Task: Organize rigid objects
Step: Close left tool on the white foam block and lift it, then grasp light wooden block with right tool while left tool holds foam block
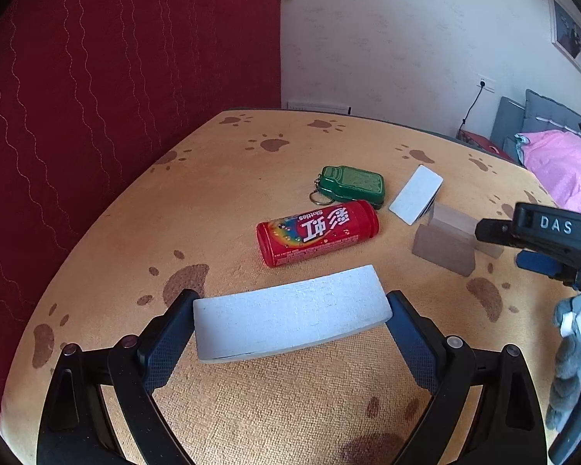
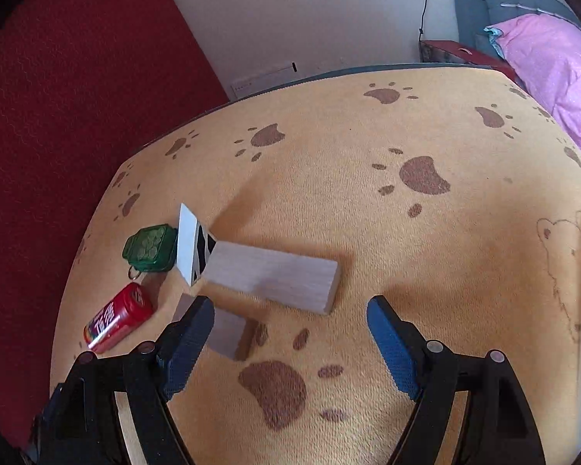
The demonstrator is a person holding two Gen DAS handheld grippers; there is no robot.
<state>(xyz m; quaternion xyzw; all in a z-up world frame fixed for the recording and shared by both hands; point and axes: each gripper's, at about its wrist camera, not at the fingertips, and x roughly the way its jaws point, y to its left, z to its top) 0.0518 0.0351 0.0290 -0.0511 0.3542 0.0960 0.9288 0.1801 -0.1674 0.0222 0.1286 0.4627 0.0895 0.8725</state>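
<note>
Left gripper at bottom centre, both fingers pressed on the ends of a white block held above the paw-print cloth. Mid-frame: red candy tube lying on its side, green tin just above it, white card to the right, leaning on wooden blocks. Right gripper enters from the right edge, grip state unclear.

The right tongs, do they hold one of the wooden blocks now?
No, the right tongs are open and empty, and the long wooden block lies on the cloth beyond them.
</note>
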